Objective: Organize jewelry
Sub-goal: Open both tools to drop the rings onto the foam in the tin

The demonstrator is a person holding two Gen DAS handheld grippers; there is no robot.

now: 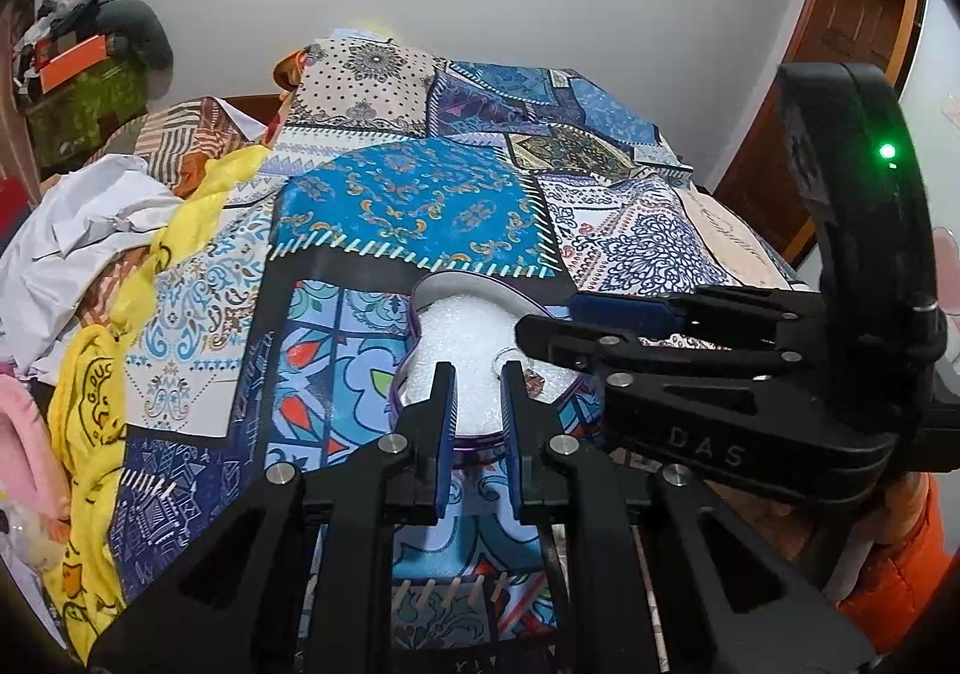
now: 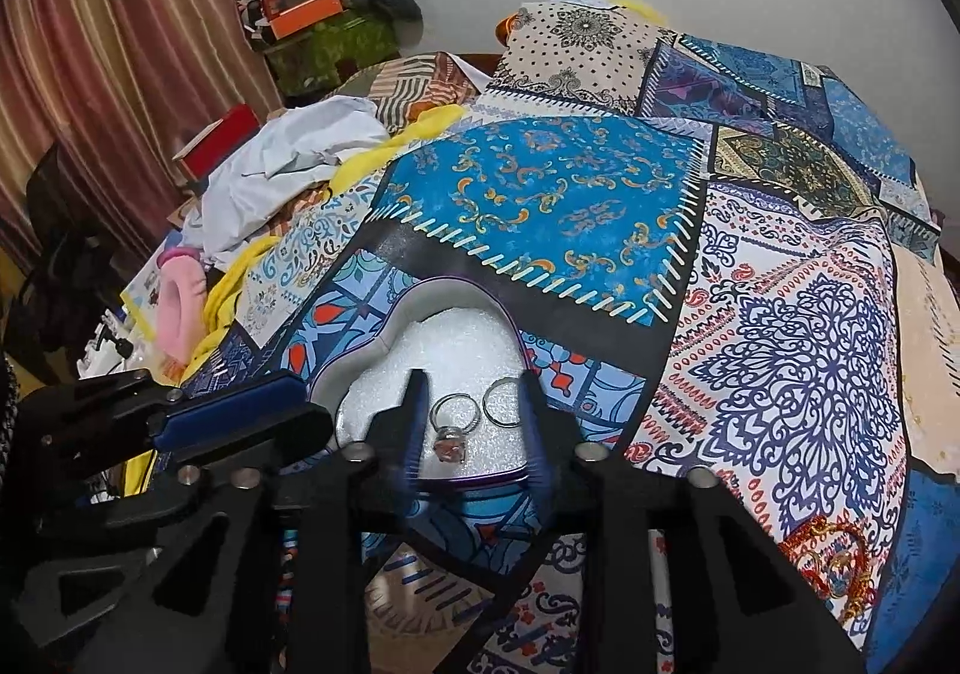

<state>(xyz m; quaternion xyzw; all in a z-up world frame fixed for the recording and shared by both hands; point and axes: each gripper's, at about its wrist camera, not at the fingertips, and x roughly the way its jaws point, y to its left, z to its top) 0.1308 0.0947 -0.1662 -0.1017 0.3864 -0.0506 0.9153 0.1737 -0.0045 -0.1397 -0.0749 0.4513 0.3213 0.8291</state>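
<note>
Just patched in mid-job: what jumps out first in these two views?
The heart-shaped tin lined with white foam sits on the patchwork bedspread. Two rings lie on the foam: a stone-set ring and a plain ring, between the open fingers of the right tool.

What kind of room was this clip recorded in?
Probably a bedroom: a patchwork bedspread covers a bed, loose clothes are heaped alongside, and striped curtains hang behind.

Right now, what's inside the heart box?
White foam lining, a stone ring and a plain ring lying on it. The near foam is hidden by the right tongs.
</note>
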